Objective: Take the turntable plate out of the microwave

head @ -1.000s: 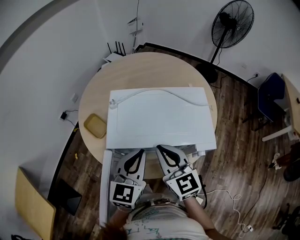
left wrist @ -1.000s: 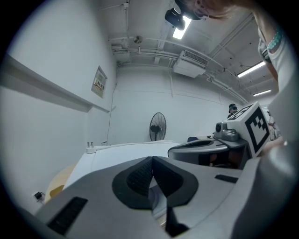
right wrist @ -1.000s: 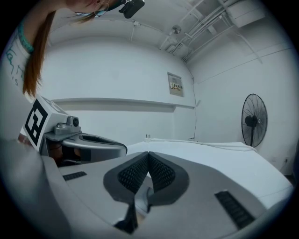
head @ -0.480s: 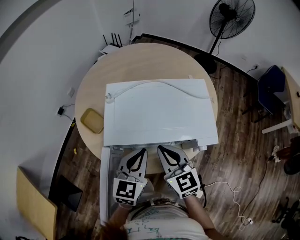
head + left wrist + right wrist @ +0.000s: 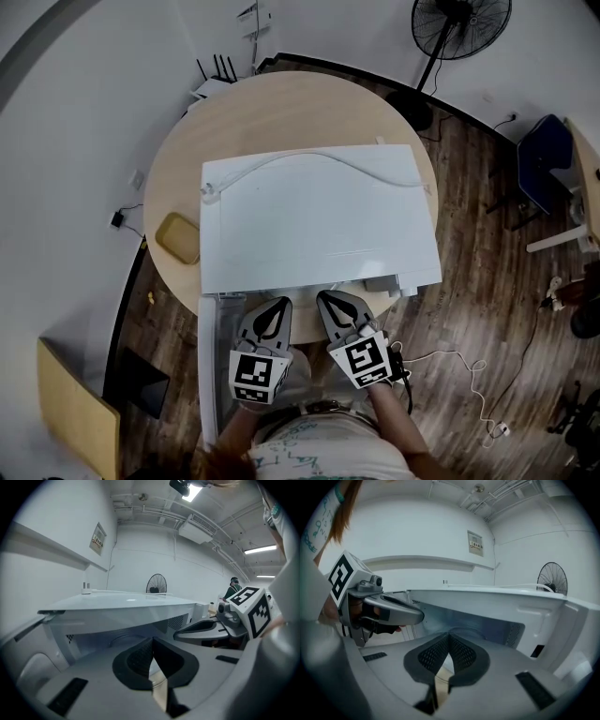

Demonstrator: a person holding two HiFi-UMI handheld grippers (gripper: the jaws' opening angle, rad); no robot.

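Note:
A white microwave (image 5: 319, 216) stands on a round wooden table (image 5: 281, 112), its door (image 5: 208, 366) swung open at the left. My left gripper (image 5: 277, 302) and right gripper (image 5: 330, 296) hover side by side just before its front opening, both shut with nothing between the jaws. In the left gripper view, the shut jaws (image 5: 152, 641) point into the cavity, where a faint curved rim of the turntable plate (image 5: 120, 638) shows. The right gripper view shows that gripper (image 5: 449, 637) facing the same cavity, with the plate's rim (image 5: 468, 631) just above the jaws. Most of the plate is hidden.
A tan dish (image 5: 178, 239) lies on the table left of the microwave. A white cable (image 5: 309, 169) runs across the microwave's top. A standing fan (image 5: 459, 23) and a blue chair (image 5: 548, 173) are on the wooden floor to the right, with cables near my feet.
Both grippers have sunk lower before the microwave's opening, staying shut and side by side. The microwave itself has not moved.

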